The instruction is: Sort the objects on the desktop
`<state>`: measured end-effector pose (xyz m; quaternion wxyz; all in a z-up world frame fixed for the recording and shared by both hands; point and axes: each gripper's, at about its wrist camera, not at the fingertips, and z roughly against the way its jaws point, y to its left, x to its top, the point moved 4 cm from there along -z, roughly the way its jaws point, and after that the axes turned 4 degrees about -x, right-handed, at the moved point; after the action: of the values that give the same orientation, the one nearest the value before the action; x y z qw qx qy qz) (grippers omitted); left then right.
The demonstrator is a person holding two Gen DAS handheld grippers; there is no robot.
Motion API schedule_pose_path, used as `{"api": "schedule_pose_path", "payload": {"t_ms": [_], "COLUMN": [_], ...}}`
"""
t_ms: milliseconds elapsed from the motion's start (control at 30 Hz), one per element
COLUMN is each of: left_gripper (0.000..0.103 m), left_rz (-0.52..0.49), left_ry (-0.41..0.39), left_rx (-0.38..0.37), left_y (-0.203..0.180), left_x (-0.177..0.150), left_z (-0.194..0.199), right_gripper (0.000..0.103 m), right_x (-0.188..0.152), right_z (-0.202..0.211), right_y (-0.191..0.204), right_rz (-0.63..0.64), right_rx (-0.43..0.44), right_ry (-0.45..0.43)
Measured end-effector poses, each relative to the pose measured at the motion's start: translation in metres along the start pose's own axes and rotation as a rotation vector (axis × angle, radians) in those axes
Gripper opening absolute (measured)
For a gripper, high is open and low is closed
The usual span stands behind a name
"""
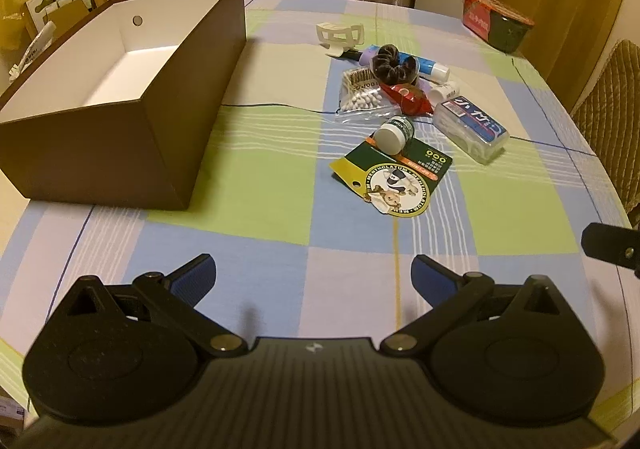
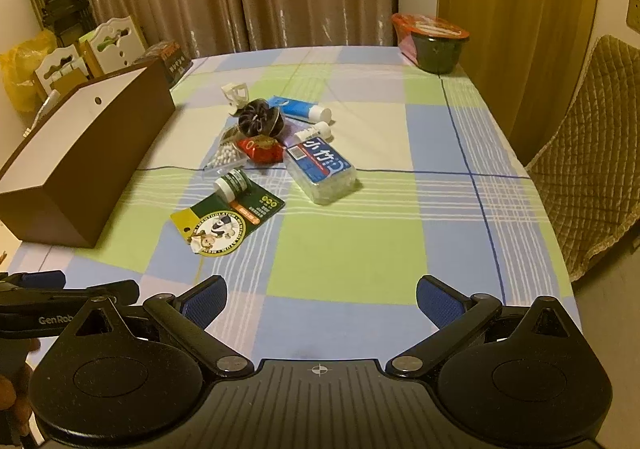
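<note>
Two grippers hang low over the near edge of a checked tablecloth (image 2: pixel 344 249), both with blue-padded fingers spread wide and holding nothing: the left gripper (image 1: pixel 314 277) and the right gripper (image 2: pixel 322 301). The clutter to be sorted lies ahead of both, well apart from the fingertips, slightly right of centre for the left gripper and left of centre for the right one.

Nearest in the pile is a green and yellow blister card (image 1: pixel 394 179) printed "MENTHOLATUM" around a round badge, with a small white-capped green jar (image 1: pixel 396 129) lying on its far end. Just right of the jar sits a clear plastic box (image 1: pixel 472 129) with a blue and white label in Japanese script. Behind the jar come a clear bag of cotton swabs (image 1: pixel 362 97) with a barcode sticker, a red foil packet (image 1: pixel 408 97), a dark scrunchie (image 1: pixel 394 63) lying on the heap, a blue and white tube (image 2: pixel 300 108) and a white plastic clip (image 1: pixel 340 34) farthest off.

To the left of the pile stands an open brown cardboard box (image 1: pixel 176 105); only the left wrist view looks into its white inside. At the far right corner sits a red-lidded instant noodle bowl (image 2: pixel 436 45). The right wrist view alone shows part of the left gripper's body at its left edge, marked "GenRob", cut off.
</note>
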<state>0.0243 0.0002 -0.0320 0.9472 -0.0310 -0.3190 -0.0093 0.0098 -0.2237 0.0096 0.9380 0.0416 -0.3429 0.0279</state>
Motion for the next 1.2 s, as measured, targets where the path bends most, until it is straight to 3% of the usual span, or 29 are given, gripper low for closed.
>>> {"api": "schedule_pose_path", "payload": {"t_ms": [267,600,733,1000,1200], "left_gripper": [0.102,0.102,0.102,0.102,0.102], "left_rz": [0.054,0.089,0.024,-0.019,0.002], "left_ry": [0.01,-0.024,-0.067,0.001,0.01], "left_rx": [-0.06,-0.073,-0.073,-0.113,-0.146], "left_y": [0.001,0.013,0.009,0.0,0.0], "left_x": [-0.004,-0.009,-0.009,-0.011,-0.015], "left_z": [-0.007,-0.004,0.003,0.002,0.002], "right_gripper": [0.103,0.103,0.103,0.103,0.103], "right_x": [-0.008,-0.011,-0.012,-0.012,-0.009], "right_z": [-0.003,-0.003,-0.002,-0.001,0.0], "right_y": [-0.004,0.001,0.001,0.004,0.005], "right_rz": [-0.007,0.02,0.034,0.046,0.045], "right_rx": [0.008,-0.017,-0.02,-0.017,-0.015], "right_ry": [0.002,-0.013,-0.022,-0.024,-0.012]}}
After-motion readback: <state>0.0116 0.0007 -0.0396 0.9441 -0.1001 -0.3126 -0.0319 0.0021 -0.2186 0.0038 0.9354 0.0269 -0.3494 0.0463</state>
